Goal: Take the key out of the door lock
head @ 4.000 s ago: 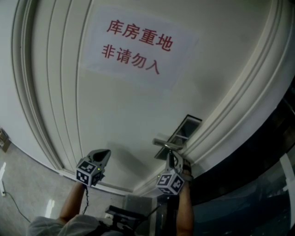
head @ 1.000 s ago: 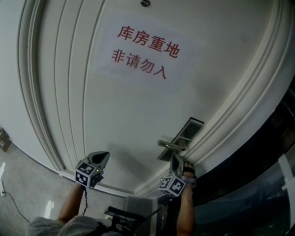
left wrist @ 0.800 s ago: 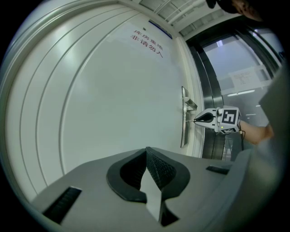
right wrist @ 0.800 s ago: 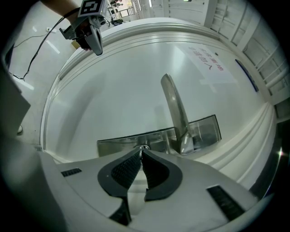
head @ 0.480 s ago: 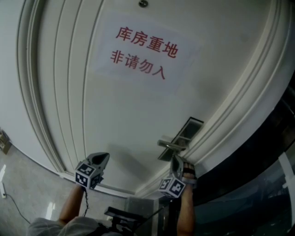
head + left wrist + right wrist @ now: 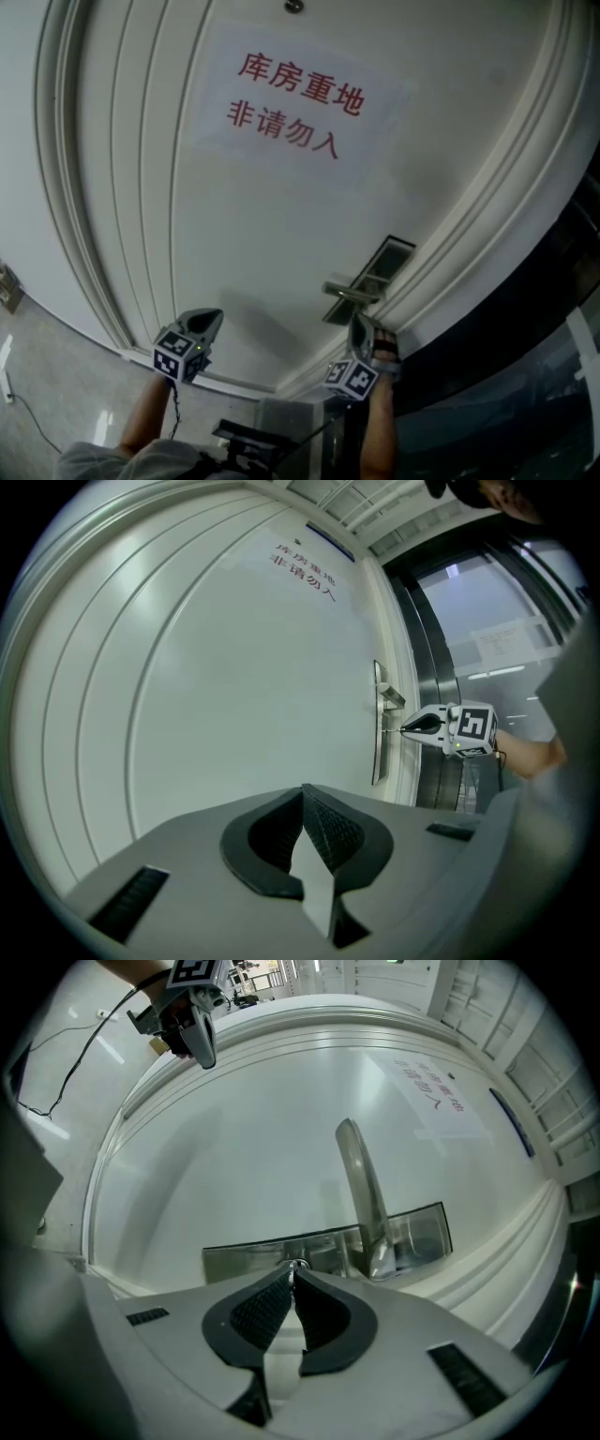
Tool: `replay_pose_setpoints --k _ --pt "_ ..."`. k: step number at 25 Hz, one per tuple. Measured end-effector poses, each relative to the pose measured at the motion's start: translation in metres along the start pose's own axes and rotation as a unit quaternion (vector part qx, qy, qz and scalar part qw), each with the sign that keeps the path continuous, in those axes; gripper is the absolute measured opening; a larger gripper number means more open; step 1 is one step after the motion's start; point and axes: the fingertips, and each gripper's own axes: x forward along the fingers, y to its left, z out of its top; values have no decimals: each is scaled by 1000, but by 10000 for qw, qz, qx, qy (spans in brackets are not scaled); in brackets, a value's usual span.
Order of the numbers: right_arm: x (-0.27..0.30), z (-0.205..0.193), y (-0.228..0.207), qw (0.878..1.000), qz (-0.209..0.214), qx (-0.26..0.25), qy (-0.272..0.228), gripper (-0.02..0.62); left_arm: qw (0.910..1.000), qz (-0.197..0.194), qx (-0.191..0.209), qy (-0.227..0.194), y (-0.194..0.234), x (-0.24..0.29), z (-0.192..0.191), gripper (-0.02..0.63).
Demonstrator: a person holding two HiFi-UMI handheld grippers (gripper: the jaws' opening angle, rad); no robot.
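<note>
White door bearing paper sign, lock plate

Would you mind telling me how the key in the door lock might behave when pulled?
The key looks like thin, stiff metal, so it should slide straight out rather than bend. Being small and smooth, it might slip from the right gripper, which is gripping only its end.

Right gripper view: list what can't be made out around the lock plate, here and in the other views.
- key: in the right gripper view, the right gripper's shut pads cover all but a glint. In the left gripper view it is only a tiny sliver.
- Where it enters the lock plate: hidden behind those tips.
- Head view: the gripper's body blocks both.
</note>
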Motion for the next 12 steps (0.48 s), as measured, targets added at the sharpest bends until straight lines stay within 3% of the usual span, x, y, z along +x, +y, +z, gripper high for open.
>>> replay_pose_setpoints --k 12 --pt "-2 0 1 9998 -133 -137 16 25 10000 11 28 -20 1 -9 1 -8"
